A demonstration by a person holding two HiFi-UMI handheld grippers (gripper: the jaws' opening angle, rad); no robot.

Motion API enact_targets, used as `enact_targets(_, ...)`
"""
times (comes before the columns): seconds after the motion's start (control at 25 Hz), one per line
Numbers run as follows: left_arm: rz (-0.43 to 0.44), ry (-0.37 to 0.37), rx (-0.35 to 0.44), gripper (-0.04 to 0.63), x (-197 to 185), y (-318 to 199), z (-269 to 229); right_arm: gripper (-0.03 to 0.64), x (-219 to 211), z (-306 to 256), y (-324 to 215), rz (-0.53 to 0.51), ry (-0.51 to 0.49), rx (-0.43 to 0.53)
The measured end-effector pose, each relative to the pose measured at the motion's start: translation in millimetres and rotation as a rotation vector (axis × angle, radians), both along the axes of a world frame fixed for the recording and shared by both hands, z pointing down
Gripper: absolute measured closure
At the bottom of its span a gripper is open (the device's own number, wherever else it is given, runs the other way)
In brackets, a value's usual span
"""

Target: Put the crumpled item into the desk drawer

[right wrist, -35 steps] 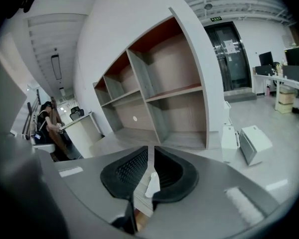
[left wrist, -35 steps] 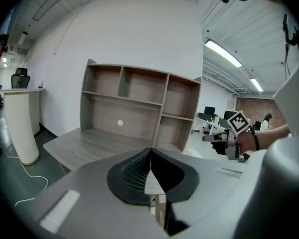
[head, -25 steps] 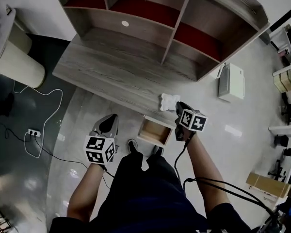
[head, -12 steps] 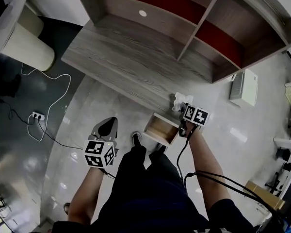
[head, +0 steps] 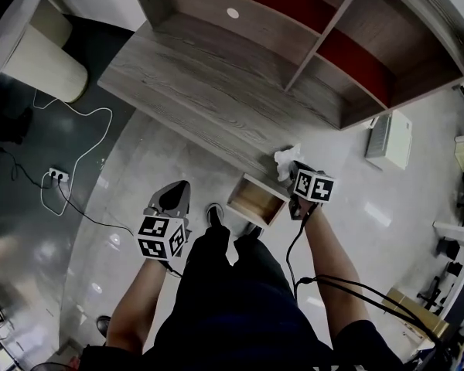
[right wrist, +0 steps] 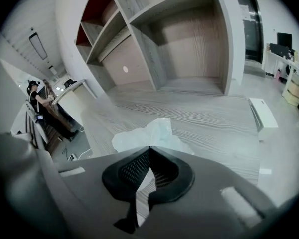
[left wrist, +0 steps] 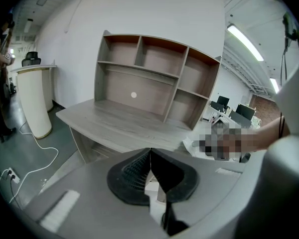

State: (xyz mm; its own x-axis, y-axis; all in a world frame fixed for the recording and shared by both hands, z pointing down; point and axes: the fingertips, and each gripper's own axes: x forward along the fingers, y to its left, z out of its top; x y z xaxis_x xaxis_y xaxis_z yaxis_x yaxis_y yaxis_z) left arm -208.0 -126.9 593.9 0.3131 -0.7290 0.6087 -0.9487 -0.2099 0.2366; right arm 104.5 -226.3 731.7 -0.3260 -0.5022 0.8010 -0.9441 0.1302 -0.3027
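Note:
A crumpled white item (head: 285,161) lies at the front edge of the grey wooden desk (head: 209,91), just right of the open, empty-looking drawer (head: 257,199). My right gripper (head: 294,170) is shut, and its tips reach the item's near edge. In the right gripper view the jaws meet (right wrist: 149,148) directly in front of the crumpled item (right wrist: 152,132), which rests on the desk top; I cannot tell whether they touch it. Left of the drawer, my left gripper (head: 172,195) hangs low over the floor. It is shut on nothing (left wrist: 150,151).
A shelf hutch (head: 332,45) stands on the desk's far side. A white rounded stand (head: 31,52) is at far left, a power strip and cable (head: 56,175) lie on the floor, and a white box unit (head: 392,139) sits right of the desk. The person's shoes (head: 214,216) are under the drawer.
My right gripper has moved forward to the crumpled item at the desk edge. The head view has shifted a little. The left gripper has hardly moved.

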Motion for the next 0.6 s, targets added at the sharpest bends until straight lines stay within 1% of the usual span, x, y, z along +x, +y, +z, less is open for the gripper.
enact_targets(0.16,0.046,0.003,0.011,0.591,19.8,-10.8,-0.2,0.609,-11.1,-17.8,10.5,-0.118,0.042,0.063)
enact_targets(0.36,0.112,0.005,-0.013,0.591,47.8,-10.9,13.7,0.609,-24.0,-33.4,37.4,-0.264,0.122,0.150)
enact_targets(0.6,0.175,-0.005,-0.043,0.591,71.1,-8.7,30.1,0.609,-43.1,-35.3,74.2,-0.389,0.165,0.194)
